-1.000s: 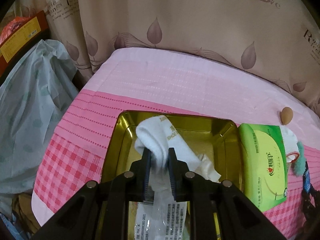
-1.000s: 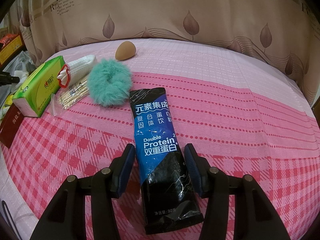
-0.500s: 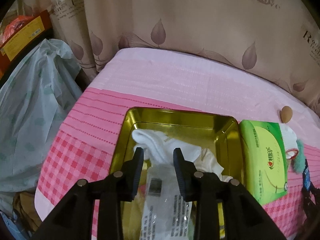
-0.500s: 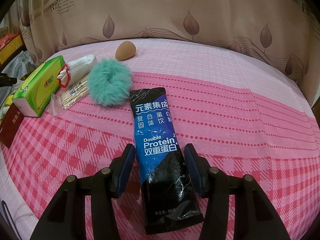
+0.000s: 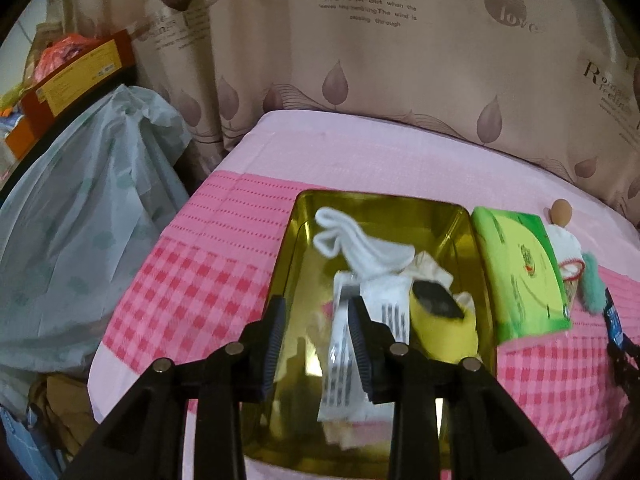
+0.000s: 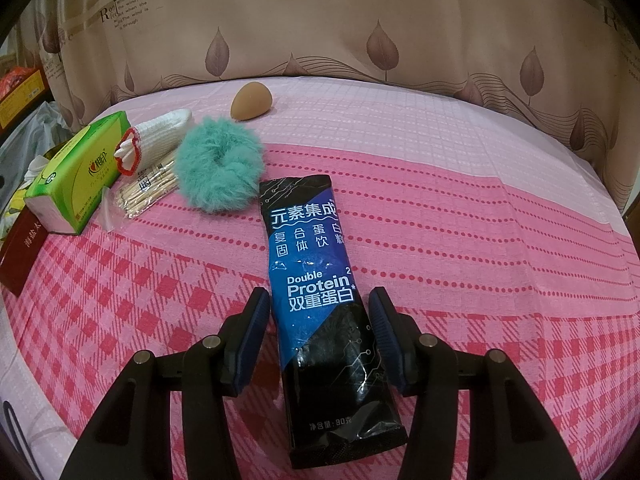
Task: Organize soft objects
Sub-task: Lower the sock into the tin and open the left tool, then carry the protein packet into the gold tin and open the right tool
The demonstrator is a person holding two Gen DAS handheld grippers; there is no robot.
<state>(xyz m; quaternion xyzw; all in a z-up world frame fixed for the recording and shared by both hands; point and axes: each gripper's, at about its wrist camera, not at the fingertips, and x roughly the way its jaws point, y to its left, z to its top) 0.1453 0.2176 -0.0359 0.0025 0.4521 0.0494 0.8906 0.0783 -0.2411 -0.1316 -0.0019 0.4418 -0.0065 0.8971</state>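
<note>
Start with the writing. The black and blue sachet [image 6: 320,288] reads "Double Protein" with Chinese characters above and below it, and small print near its lower end that seems to give 80 grams. The curtain [image 5: 400,72] behind carries "Romance feelings", "love" and fragments such as "The wind is passing through". The green tissue pack [image 5: 520,272] has a red heart logo with Chinese characters; the dark red box [image 6: 20,252] at the left edge also bears Chinese characters.

The gold tin [image 5: 384,204] sits on the pink checked cloth [image 6: 480,240] of the counter. Inside it lie a white sock [image 5: 356,248], a clear printed wrapper [image 5: 360,344], a yellow item with a black patch [image 5: 444,316] and some pale crumpled material I cannot identify.

Your left tool [image 5: 316,344] hovers over the tin with its jaws parted and nothing held; the sock lies just beyond the fingertips and the wrapper shows between them.

Your right tool [image 6: 320,336] is spread wide, straddling the sachet, with both pads clear of its edges. Further on, the teal fluffy scrunchie [image 6: 220,164] touches the sachet's top corner. Beside it lie a packet of toothpicks [image 6: 148,192], a bag of cotton swabs [image 6: 160,136] and the tissue pack, with the tan egg-shaped sponge [image 6: 252,101] behind.
</note>
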